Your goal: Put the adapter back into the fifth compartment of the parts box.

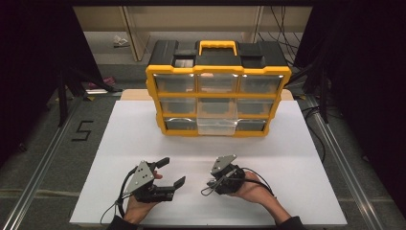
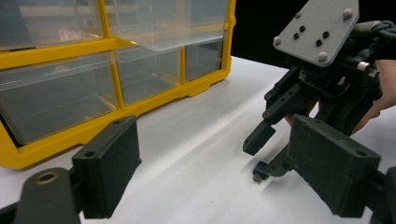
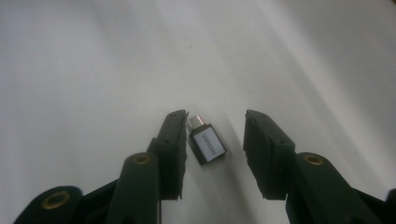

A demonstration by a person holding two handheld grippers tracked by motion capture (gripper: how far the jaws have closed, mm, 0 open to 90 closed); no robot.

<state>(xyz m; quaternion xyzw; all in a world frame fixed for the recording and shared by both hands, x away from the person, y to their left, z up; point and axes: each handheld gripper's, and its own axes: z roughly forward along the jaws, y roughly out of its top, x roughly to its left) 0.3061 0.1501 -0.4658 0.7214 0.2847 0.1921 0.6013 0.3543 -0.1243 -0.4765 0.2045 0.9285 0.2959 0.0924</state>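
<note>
A small black adapter (image 3: 207, 143) with a silver plug and a white label lies flat on the white table (image 1: 143, 139). My right gripper (image 3: 215, 121) points down at it, jaws either side: the adapter rests against the left jaw, with a gap to the right jaw, so it is open. In the left gripper view the adapter (image 2: 256, 178) sits just under the right gripper (image 2: 258, 158). My left gripper (image 1: 173, 171) lies level near the front edge, to the left of the right gripper (image 1: 210, 184), wide open and empty.
A yellow and black drawer organizer (image 1: 218, 72) with clear drawers stands at the table's far middle. Its bottom middle drawer (image 1: 217, 125) is pulled out toward me. Bare white surface lies between the organizer and both hands. Dark floor and rails flank the table.
</note>
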